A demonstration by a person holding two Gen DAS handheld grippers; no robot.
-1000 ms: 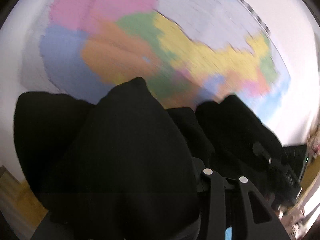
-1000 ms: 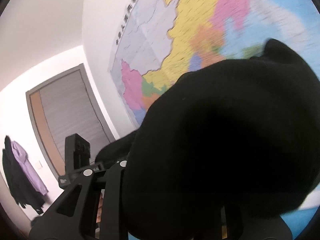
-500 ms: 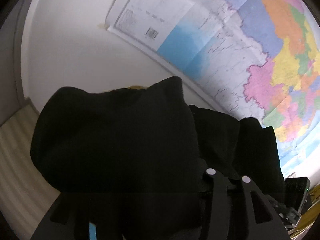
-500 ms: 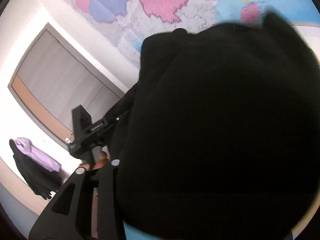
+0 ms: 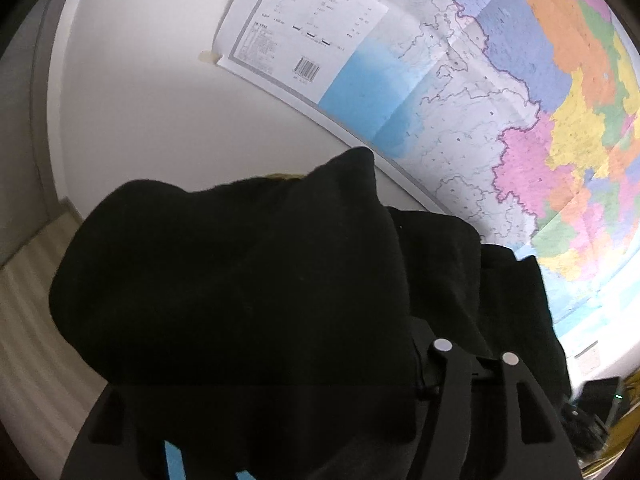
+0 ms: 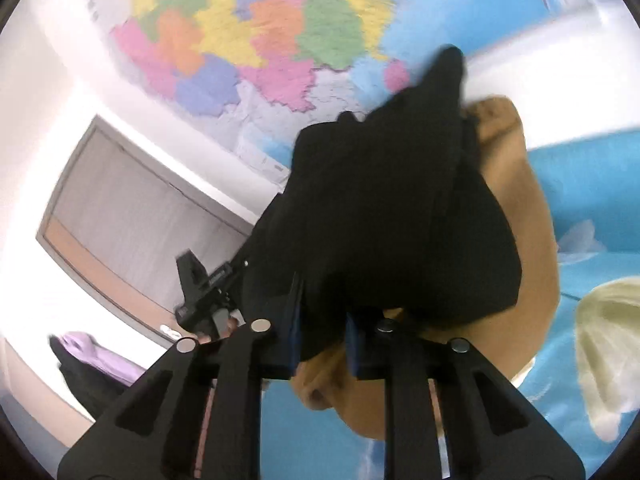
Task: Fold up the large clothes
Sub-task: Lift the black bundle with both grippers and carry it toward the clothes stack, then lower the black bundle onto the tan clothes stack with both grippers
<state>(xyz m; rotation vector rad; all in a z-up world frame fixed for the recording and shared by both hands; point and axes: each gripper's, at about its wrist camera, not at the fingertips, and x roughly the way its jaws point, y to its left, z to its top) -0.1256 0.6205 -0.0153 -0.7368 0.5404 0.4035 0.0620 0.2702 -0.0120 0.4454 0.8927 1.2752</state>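
The right claw (image 6: 320, 354) is closed down on a bunch of the black garment (image 6: 392, 216), with cloth pinched between its blue-padded fingers (image 6: 294, 336) and the rest ballooning up in front of the lens. The left claw (image 5: 280, 432) is buried under the same garment (image 5: 240, 288), which drapes over its fingers, so I cannot tell how far it is open, though the cloth hanging off it suggests a grip. Both claws point upward toward the wall map (image 5: 540, 128), probably so the garment hangs free in the air and its weight pulls it flat before it is laid down for folding. In the right view the other gripper's body (image 6: 200, 288) sits to the left, near a grey door (image 6: 132, 216), so the two grips seem spread along one edge. Below lie a blue sheet (image 6: 592, 184) and a tan cloth (image 6: 520, 280) right behind the garment.
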